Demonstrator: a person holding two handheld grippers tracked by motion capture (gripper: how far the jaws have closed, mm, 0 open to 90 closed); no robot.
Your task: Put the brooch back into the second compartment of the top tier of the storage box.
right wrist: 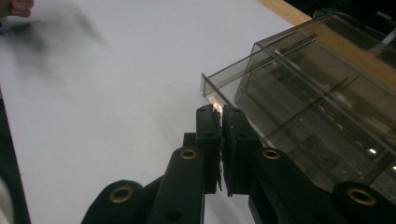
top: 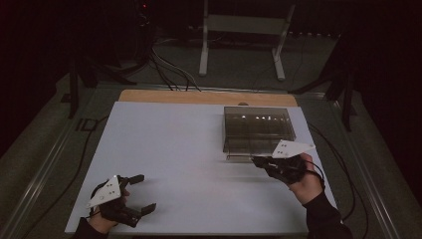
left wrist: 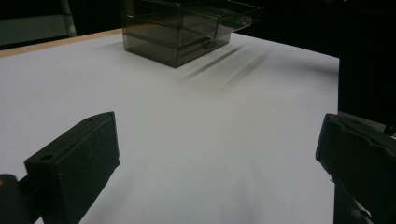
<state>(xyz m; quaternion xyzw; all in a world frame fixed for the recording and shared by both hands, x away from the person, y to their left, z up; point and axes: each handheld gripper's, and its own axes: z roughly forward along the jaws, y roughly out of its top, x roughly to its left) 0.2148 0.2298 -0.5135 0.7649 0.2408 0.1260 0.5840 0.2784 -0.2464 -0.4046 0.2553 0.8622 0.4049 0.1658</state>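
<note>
A smoky clear plastic drawer box point(top: 259, 124) stands at the table's back right, also in the left gripper view point(left wrist: 168, 32). One drawer point(top: 239, 152) is slid part way out toward me. My right gripper point(top: 256, 160) points at that drawer's front. In the right gripper view its jaws point(right wrist: 220, 109) are pressed together, with a small pale tab of the drawer point(right wrist: 243, 79) front pinched between the tips. My left gripper point(top: 143, 193) rests near the front left corner, wide open. Between its fingers there is bare white table point(left wrist: 219, 149).
The white table top point(top: 174, 149) has a wooden strip point(top: 199, 97) along its far edge. A white stand point(top: 239, 30) and cables point(top: 169, 69) are on the floor behind it. Metal rails run along both sides of the table.
</note>
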